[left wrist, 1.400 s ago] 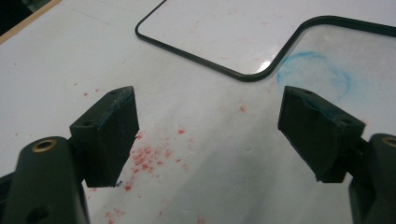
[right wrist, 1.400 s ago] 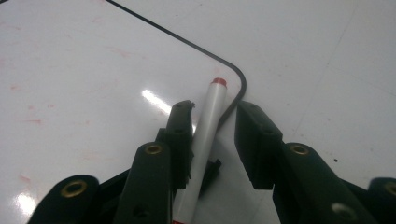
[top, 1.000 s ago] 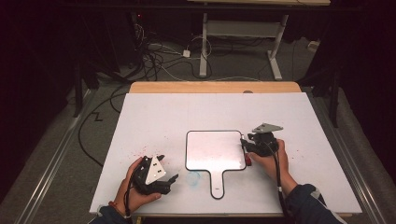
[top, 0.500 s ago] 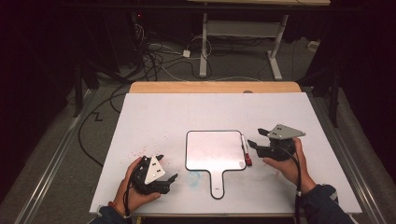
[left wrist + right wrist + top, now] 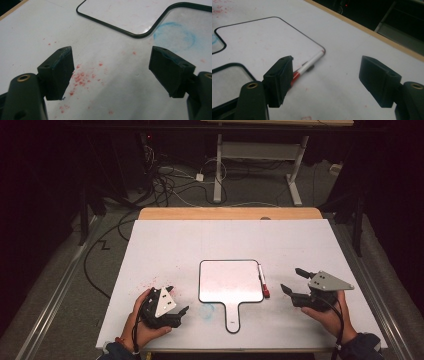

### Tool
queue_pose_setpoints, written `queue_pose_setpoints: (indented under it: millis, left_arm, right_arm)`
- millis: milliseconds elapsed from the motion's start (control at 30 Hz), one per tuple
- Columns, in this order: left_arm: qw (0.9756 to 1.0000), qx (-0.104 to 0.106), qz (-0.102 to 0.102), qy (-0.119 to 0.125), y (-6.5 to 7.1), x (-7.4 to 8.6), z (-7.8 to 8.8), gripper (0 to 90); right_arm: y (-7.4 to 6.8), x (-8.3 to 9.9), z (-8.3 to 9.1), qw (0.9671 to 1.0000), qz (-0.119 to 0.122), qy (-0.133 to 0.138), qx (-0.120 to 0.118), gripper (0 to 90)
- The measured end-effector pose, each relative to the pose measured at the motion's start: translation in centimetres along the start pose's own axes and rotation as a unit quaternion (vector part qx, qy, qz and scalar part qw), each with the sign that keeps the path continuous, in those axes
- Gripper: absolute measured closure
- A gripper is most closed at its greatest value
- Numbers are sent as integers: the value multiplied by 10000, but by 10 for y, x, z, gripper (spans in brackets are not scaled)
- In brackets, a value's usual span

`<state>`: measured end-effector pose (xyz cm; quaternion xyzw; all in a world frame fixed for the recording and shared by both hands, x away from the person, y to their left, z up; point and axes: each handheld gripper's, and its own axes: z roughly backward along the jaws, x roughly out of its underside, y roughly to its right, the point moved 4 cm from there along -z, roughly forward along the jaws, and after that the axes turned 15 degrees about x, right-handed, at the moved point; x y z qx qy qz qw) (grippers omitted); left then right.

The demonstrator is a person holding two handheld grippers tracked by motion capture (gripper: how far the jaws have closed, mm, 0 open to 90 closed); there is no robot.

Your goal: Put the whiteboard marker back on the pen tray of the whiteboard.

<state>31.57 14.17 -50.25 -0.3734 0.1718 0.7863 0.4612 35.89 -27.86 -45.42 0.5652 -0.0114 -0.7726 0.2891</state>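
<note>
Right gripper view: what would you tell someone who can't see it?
A red-capped marker lies on the white table along the edge of a small paddle-shaped whiteboard. The right gripper hangs beside it, its two black jaws open with nothing between them.

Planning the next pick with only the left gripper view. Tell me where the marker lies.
Observer: The marker lies beside the right edge of the whiteboard, red end toward the person.
Operator: Report the right claw.
Observer: The right claw stands open, right of the marker; its jaws have just been opening, nothing between them.
Operator: Give the handle's direction.
Observer: The handle points toward the person.
</note>
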Motion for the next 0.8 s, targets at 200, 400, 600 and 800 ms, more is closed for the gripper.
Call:
queue_pose_setpoints:
  millis: [200, 400, 600, 800]
  left_arm:
    - [9999, -105, -30, -107, 1, 1, -1, 196]
    - [9999, -90, -41, -44, 1, 0, 0, 196]
    - [9999, -90, -35, -108, -1, 1, -3, 196]
    - [9999, -102, -21, -98, -2, -1, -5, 196]
  right_arm:
    - [-9, 17, 6, 9999, 5, -166, 30, 271]
    - [-13, 10, 11, 9998, 59, 117, 156, 284]
    - [-15, 10, 9, 9997, 149, 113, 127, 280]
    - [-20, 8, 9, 9997, 222, 16, 142, 277]
